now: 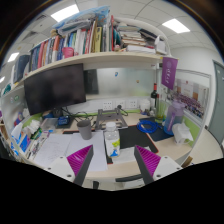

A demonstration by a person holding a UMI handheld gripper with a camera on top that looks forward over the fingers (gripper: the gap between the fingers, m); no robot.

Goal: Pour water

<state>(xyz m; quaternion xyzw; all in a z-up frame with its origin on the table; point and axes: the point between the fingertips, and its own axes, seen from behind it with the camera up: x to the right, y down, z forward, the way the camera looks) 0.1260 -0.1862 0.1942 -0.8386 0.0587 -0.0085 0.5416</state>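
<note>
A small clear plastic bottle (112, 144) with a blue label stands on the light desk (60, 148), just ahead of my fingers and in line with the gap between them. My gripper (115, 166) is open, its magenta pads (82, 160) spread wide, with clear space on both sides of the bottle. Nothing is held. A grey cup-like container (85, 128) stands farther back on the desk, to the left of the bottle.
A dark monitor (55, 88) stands at the back left under a shelf of books (75, 42). Blue items (155, 128) and clutter lie to the right. A dark bottle with a red cap (153, 100) stands near the back wall.
</note>
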